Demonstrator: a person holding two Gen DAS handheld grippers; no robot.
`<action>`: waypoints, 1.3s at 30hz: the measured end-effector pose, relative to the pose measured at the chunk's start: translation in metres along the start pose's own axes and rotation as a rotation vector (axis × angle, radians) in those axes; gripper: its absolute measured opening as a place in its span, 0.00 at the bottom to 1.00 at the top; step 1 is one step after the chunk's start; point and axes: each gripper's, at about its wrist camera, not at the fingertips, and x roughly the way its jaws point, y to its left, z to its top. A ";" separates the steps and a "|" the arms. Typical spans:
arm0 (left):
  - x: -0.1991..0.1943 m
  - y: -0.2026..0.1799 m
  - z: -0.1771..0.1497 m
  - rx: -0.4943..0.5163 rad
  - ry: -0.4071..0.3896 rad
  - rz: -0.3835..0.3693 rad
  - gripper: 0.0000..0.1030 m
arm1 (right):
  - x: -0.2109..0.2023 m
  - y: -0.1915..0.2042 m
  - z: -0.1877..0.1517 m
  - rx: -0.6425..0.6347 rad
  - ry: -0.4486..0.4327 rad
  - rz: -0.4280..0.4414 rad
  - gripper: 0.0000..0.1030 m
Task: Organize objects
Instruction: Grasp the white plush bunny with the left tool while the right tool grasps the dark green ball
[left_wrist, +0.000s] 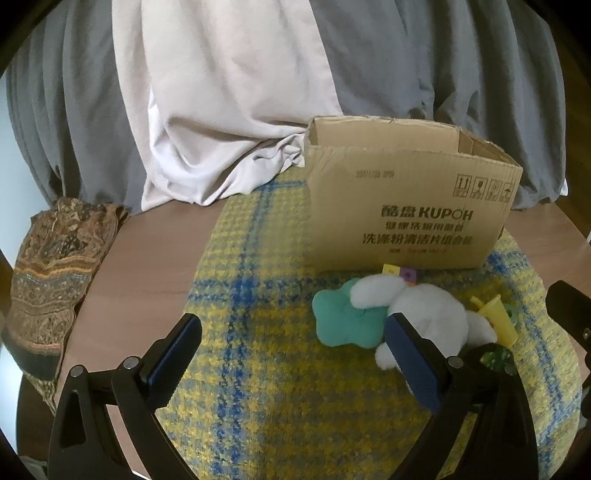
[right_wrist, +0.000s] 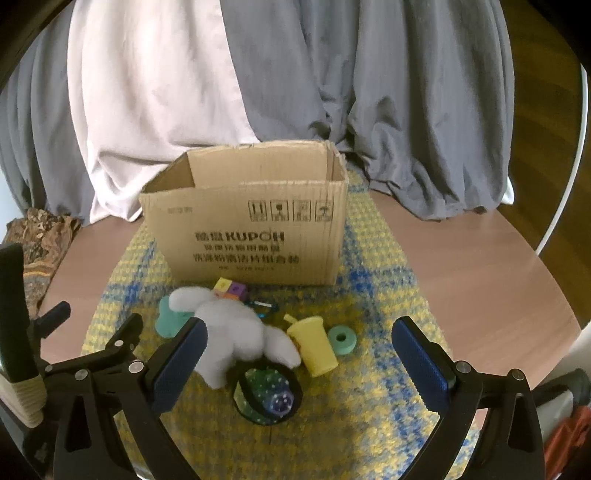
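An open cardboard box (left_wrist: 406, 206) (right_wrist: 251, 229) stands on a yellow and blue woven mat (left_wrist: 266, 332) (right_wrist: 369, 406). In front of it lie a white plush rabbit (left_wrist: 424, 306) (right_wrist: 236, 328) on a teal piece (left_wrist: 336, 321) (right_wrist: 168, 321), coloured cubes (left_wrist: 400, 273) (right_wrist: 231, 288), a yellow cup (left_wrist: 498, 317) (right_wrist: 314, 343), a teal ring (right_wrist: 342, 339) and a dark round dotted object (right_wrist: 267, 393). My left gripper (left_wrist: 291, 354) is open, left of the rabbit. My right gripper (right_wrist: 299, 362) is open above the toys.
The mat lies on a round brown table (left_wrist: 155, 251) (right_wrist: 480, 280). A patterned folded cloth (left_wrist: 51, 273) (right_wrist: 40, 236) lies at the table's left edge. Grey and white curtains (left_wrist: 221, 110) (right_wrist: 332, 92) hang behind the box.
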 end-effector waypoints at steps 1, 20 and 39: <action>0.001 0.001 -0.003 0.000 0.005 0.001 0.98 | 0.001 0.000 -0.002 -0.001 0.005 0.003 0.98; 0.021 0.014 -0.047 -0.005 0.063 0.010 0.98 | 0.036 0.020 -0.046 -0.015 0.087 0.020 0.97; 0.036 0.012 -0.063 0.017 0.093 -0.006 0.98 | 0.074 0.025 -0.066 -0.007 0.175 0.022 0.63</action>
